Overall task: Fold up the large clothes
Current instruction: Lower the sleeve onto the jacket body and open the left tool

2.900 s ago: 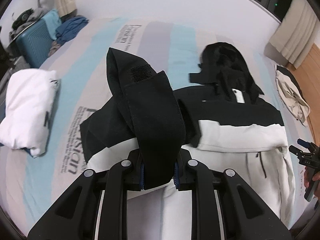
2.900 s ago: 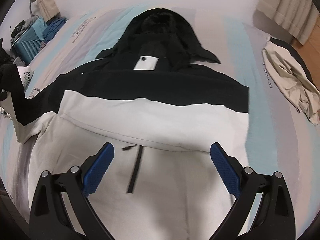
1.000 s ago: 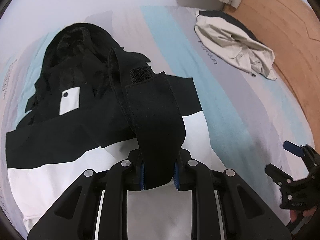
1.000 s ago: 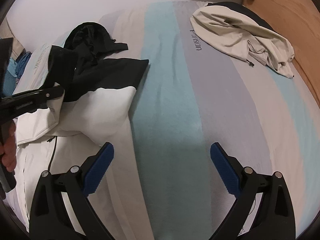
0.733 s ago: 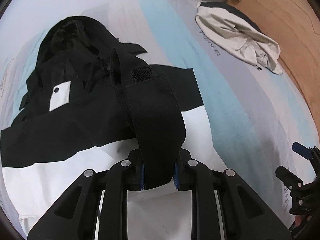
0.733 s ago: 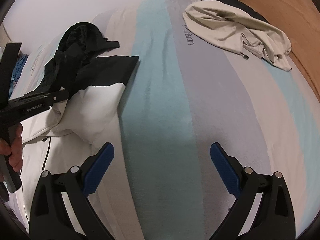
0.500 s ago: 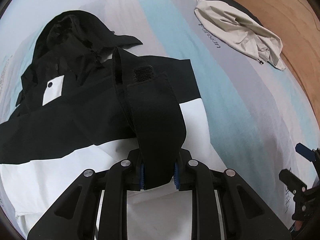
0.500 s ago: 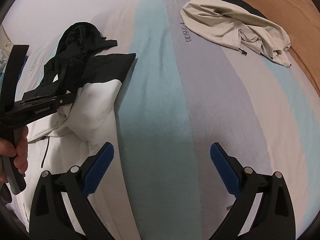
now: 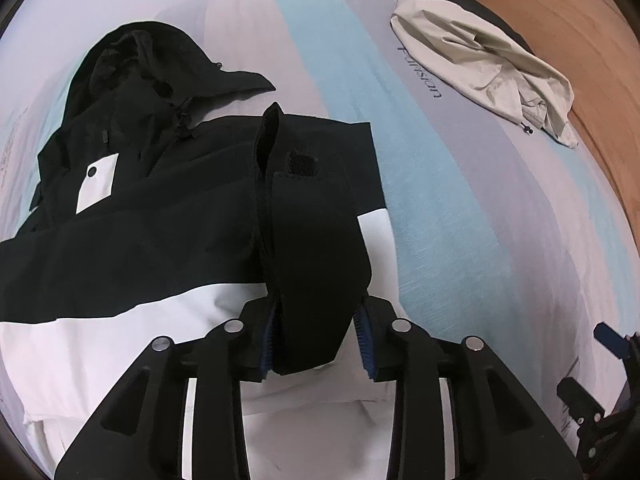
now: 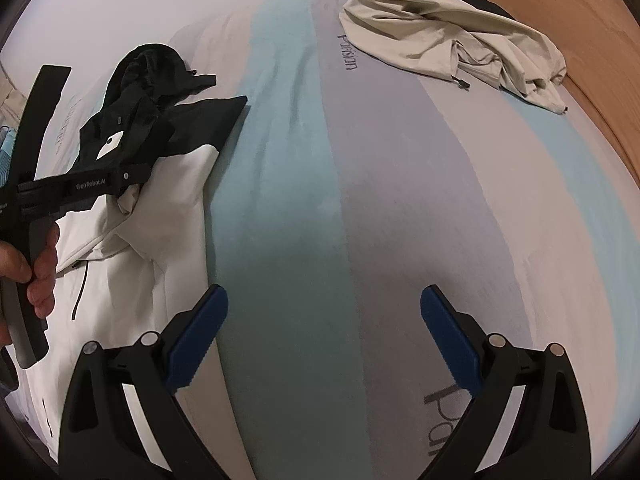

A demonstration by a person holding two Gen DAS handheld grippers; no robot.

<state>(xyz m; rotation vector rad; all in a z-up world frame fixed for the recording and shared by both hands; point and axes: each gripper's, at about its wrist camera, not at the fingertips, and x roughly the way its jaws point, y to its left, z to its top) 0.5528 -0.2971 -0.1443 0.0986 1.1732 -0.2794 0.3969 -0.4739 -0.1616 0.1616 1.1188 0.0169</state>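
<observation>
The left gripper [image 9: 318, 340] has the black sleeve cuff [image 9: 320, 264] of the jacket between its blue pads [image 9: 269, 332], and its jaws are opening: a sliver of space shows between the cuff and the pad on the right side of the view, so the pinch on the cloth is letting go. The cuff rises from the gripper as a dark fold with a rough fastening patch [image 9: 300, 162] near its top, and it lies over the body of the jacket. The jacket [image 9: 140, 216] is spread on the bed [image 9: 460, 208] with its black upper part and hood [image 9: 132, 68] farther from the gripper and its white lower part [image 9: 120, 360] just below and beside the gripper's fingers. A small white flap with a snap [image 9: 98, 186] sits on the black chest area. In the right wrist view the right gripper [image 10: 324, 334] stands spread wide with nothing between its blue pads [image 10: 198, 334], hovering over a bare teal and grey stretch of the striped bed cover just beside the jacket's right edge. A hand [image 10: 38, 264] shows at the left edge of that view, gripping the handle of the left gripper. Well apart from the jacket, near the far right edge of the bed by the wooden floor [image 10: 600, 32], lies a crumpled beige garment [image 10: 452, 28].
</observation>
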